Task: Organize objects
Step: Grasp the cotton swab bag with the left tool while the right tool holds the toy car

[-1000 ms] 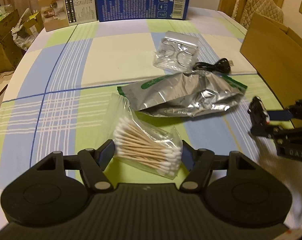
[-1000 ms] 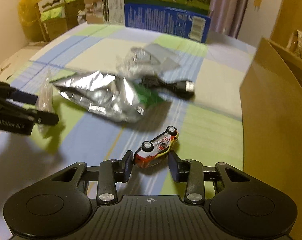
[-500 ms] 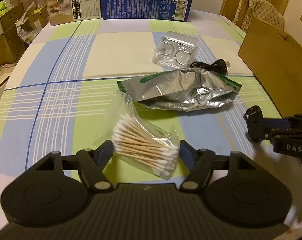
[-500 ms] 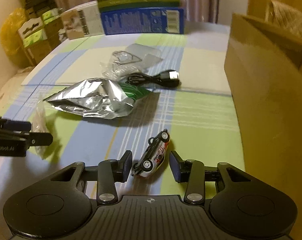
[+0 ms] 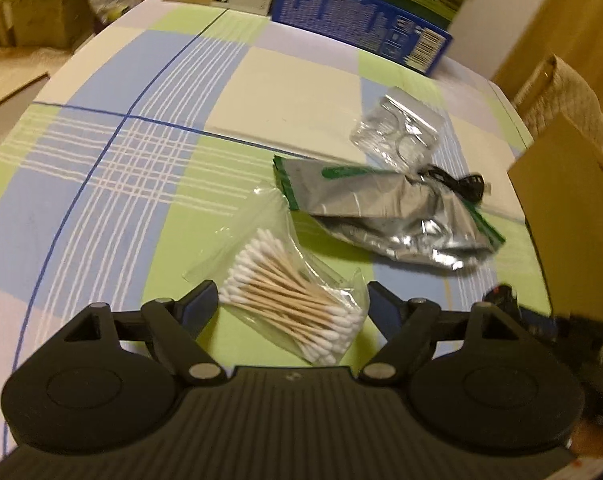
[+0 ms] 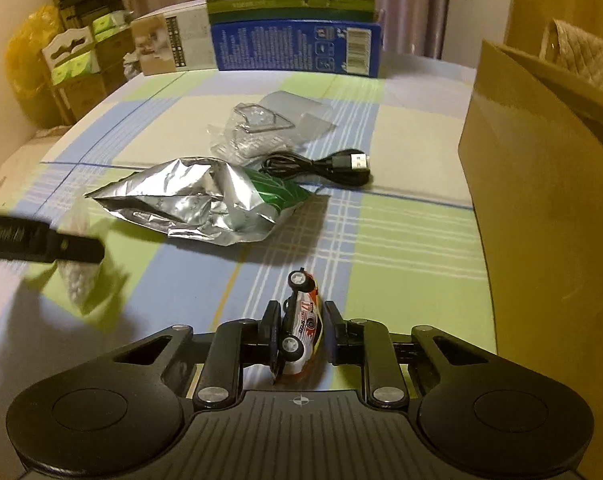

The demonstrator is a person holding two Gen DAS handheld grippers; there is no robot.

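One toy car, one swab bag.

Toy car: white, orange and red, tipped on its side with wheels facing left, nose pointing away. Bag of cotton swabs: clear plastic, wooden sticks bundled, lying flat on the checked cloth. Foil pouch: silver and green, crumpled, lying centrally. Black USB cable: coiled, just behind the pouch. Clear plastic packet: beside the cable.
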